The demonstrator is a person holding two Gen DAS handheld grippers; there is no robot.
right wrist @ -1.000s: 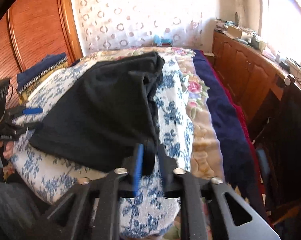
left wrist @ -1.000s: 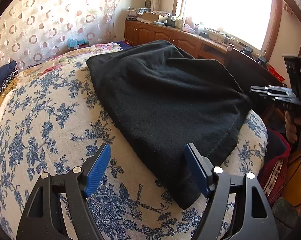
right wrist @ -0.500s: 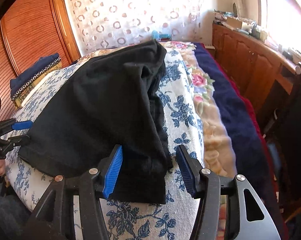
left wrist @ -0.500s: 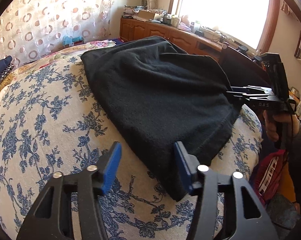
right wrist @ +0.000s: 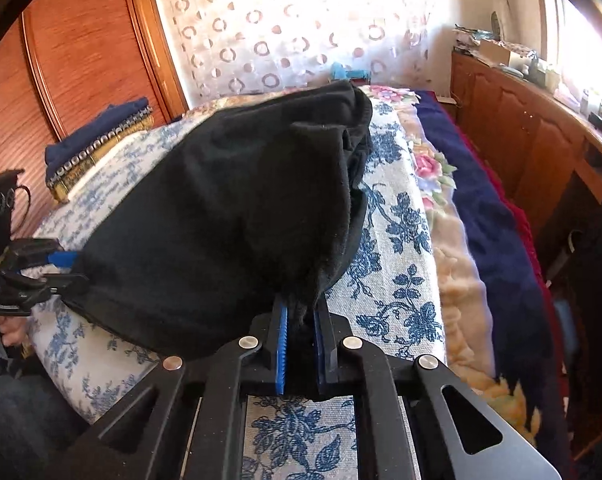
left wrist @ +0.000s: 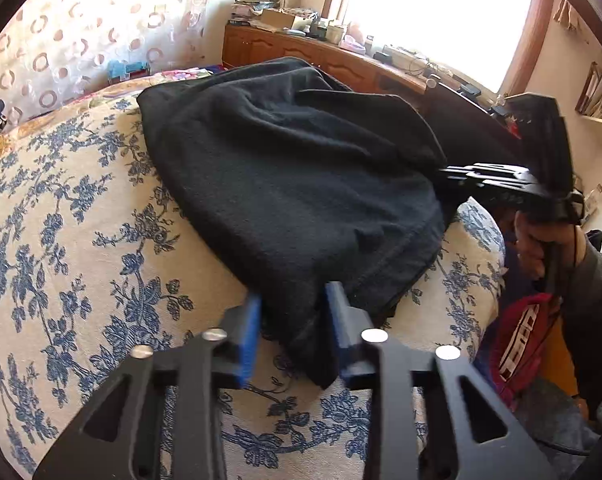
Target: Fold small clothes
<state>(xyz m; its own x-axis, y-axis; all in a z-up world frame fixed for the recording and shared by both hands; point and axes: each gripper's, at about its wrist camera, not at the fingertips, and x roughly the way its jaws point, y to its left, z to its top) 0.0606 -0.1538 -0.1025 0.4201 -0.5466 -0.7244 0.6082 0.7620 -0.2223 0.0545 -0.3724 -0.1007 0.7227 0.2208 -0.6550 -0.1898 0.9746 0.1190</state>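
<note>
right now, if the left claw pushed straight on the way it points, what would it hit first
The black garment: its near corner already sits between the left claw pads, which have just been closing on it. Beyond that corner lies more of the same cloth, resting on the blue floral bed cover.

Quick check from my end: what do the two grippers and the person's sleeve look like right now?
Both grippers are black frames with triangular cut-outs, silver pivot rivets and ribbed blue finger pads. The left gripper and the right gripper match in build. In the left wrist view, the right gripper's black housing is seen side-on, with a thin dark cable looping near its handle, and the hand gripping it comes out of a dark grey sleeve.
</note>
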